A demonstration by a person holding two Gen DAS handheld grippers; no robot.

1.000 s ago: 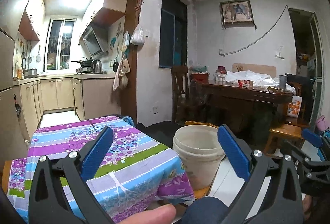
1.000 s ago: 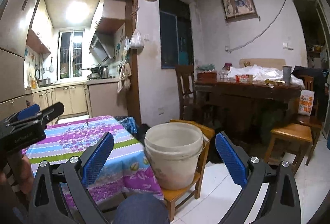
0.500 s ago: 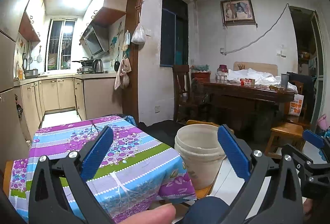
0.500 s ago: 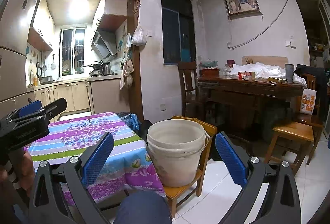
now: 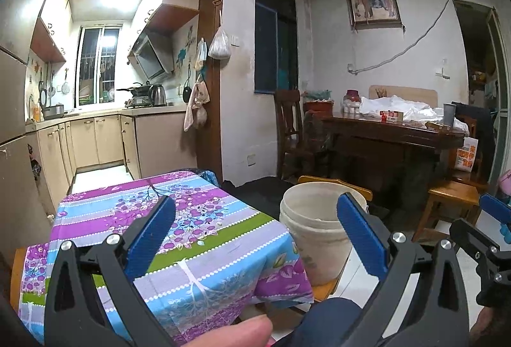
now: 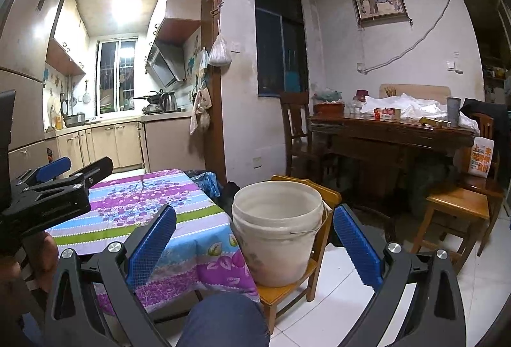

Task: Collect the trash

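A lived-in home is shown: ahead to the left a small kitchen [image 5: 105,110] with cabinets, a kettle [image 5: 157,94] and a range hood is seen, and ahead to the right a cluttered wooden dining table [image 5: 392,131] with chairs.

The tablecloth [image 6: 143,212] ahead of the grippers is striped purple, blue, green and white with flower sprays. The bucket [image 6: 277,232] is grubby cream, on a honey-yellow wooden chair [image 6: 287,291]. Gripper pads [image 6: 152,244] are blue on black frames.

right claw [image 6: 254,243] eased closer to bucket [image 6: 277,227], left claw [image 5: 255,233] barely shifted
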